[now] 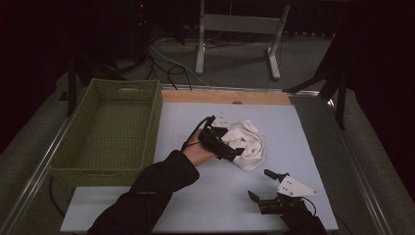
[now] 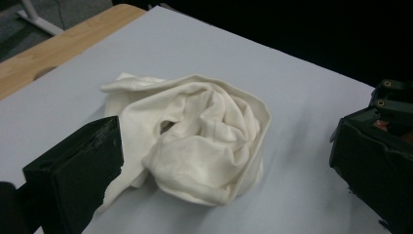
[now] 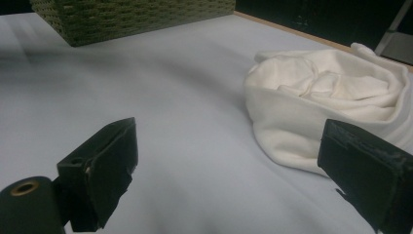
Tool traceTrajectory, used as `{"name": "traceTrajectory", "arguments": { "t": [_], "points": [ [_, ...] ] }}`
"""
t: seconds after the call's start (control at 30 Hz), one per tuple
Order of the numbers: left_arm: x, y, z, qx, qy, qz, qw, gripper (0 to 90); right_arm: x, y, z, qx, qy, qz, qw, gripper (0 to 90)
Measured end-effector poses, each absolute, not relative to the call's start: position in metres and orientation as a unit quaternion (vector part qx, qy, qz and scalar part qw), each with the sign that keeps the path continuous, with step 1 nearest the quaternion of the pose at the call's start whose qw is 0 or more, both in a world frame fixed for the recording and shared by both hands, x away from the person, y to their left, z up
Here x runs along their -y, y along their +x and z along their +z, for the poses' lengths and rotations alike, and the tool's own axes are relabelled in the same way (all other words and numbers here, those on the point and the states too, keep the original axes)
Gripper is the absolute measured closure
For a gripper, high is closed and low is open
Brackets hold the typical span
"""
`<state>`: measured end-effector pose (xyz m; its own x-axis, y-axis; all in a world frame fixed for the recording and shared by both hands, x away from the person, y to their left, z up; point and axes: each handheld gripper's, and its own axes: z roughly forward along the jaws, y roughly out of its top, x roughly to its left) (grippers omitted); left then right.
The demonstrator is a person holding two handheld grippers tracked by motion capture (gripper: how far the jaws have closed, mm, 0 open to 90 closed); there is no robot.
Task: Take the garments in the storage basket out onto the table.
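Two grippers: both spread wide, holding nothing.
Left gripper [image 1: 226, 143]: at the white cloth [image 1: 249, 143], jaws flanking it.
Right gripper [image 1: 261, 184]: near the table's [image 1: 298, 132] front right corner.
Cloth: crumpled, mid-table.
Green basket [image 1: 151, 127]: left edge.

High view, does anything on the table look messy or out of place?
Only the white cloth: it lies crumpled in a heap on the mat, not folded or flat. The left tongs sit open around it. The green basket stands square and holds nothing.
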<state>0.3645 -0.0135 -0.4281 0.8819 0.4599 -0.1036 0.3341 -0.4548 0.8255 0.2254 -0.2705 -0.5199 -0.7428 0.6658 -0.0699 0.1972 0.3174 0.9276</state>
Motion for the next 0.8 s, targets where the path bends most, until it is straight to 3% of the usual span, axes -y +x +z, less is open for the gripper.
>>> {"name": "traceTrajectory", "arguments": {
  "t": [0.8],
  "points": [
    [-0.029,0.348,-0.415,-0.202,0.853,0.049,0.479,0.2,0.269,0.225,-0.519,-0.781,0.273,0.512,0.232,7.6]
  ]
}}
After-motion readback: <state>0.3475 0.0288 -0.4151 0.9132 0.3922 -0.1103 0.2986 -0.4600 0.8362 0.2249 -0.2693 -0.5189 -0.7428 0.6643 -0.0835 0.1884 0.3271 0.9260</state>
